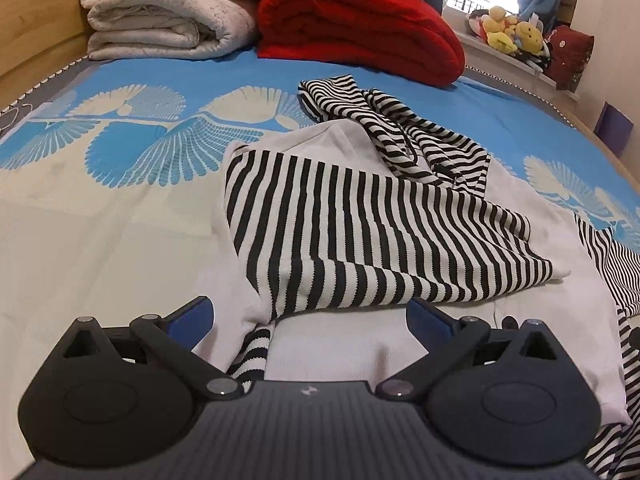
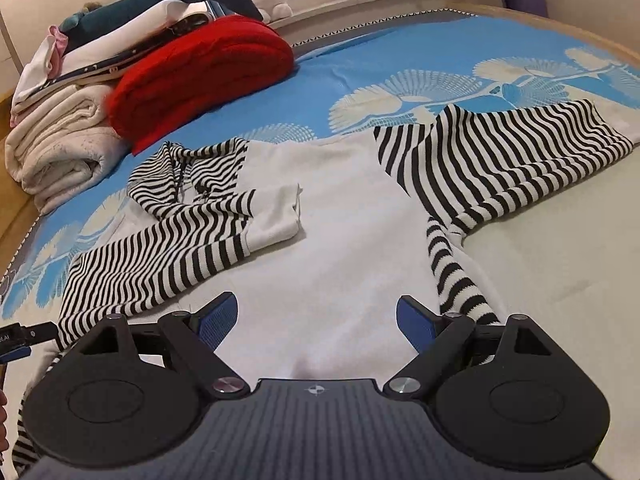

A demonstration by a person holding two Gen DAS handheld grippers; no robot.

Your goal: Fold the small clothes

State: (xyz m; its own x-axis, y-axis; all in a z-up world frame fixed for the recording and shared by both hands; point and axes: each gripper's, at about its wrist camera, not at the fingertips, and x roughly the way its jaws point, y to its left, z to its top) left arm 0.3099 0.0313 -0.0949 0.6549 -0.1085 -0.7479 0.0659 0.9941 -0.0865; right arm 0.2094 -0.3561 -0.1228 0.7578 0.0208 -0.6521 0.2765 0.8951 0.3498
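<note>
A white hoodie with black-and-white striped sleeves and hood lies spread on the bed. In the left wrist view its near striped sleeve point(image 1: 360, 240) is folded across the white body point(image 1: 328, 352), and the striped hood point(image 1: 384, 128) lies beyond. My left gripper point(image 1: 310, 320) is open and empty, low over the hoodie's near edge. In the right wrist view the white body point(image 2: 352, 216) fills the middle, one striped sleeve point(image 2: 168, 256) lies folded at left, the other point(image 2: 500, 160) at right. My right gripper point(image 2: 316, 320) is open and empty over the body.
The bedspread point(image 1: 120, 152) is blue and cream with a fan pattern. A folded red blanket point(image 1: 360, 24) and folded white blankets point(image 1: 168, 12) stand at the head of the bed. Soft toys point(image 1: 512, 32) sit on the window sill. The other gripper's tip point(image 2: 20, 336) shows at the left edge.
</note>
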